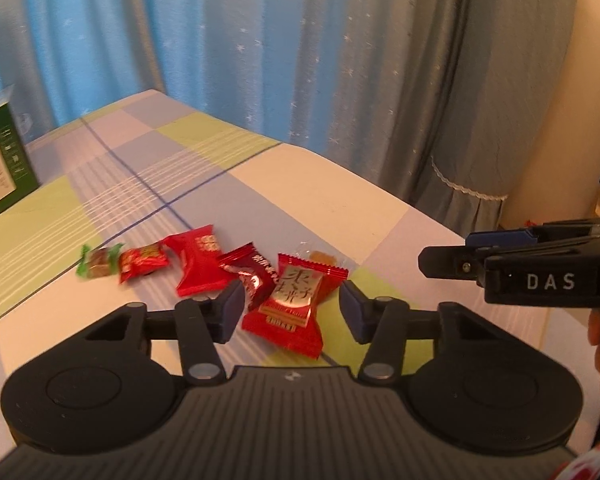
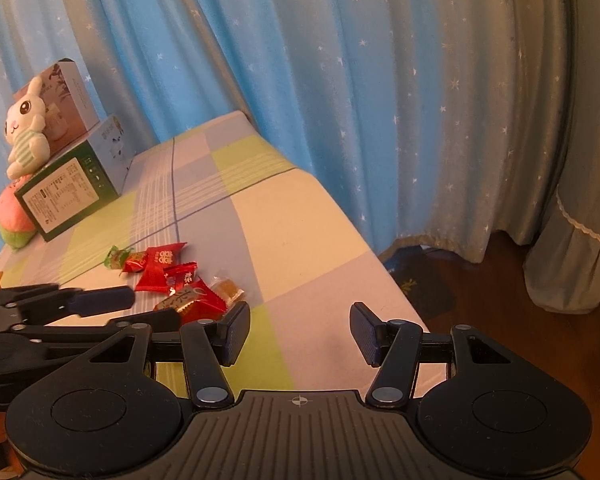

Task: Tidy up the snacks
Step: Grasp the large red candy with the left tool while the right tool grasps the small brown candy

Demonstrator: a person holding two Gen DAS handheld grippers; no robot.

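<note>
Checked tablecloth (image 1: 308,184) bears loose candies (image 1: 204,264); green box (image 2: 66,192) shut.

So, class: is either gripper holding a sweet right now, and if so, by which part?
Neither. The left gripper brackets the red sweet, its jaws clear of the wrapper. The right gripper has only tablecloth between its jaws.

Both fisheye views are warm-tinted and moderately lit. Daylight glows softly through the blue curtain (image 1: 260,60), the brightest area. Straight lines bow near the borders, and dark vignette corners show in the right wrist view. The small sweets (image 1: 100,262) at the left look motion-smeared. The wooden floor (image 2: 500,280) lies in deep shadow.
</note>
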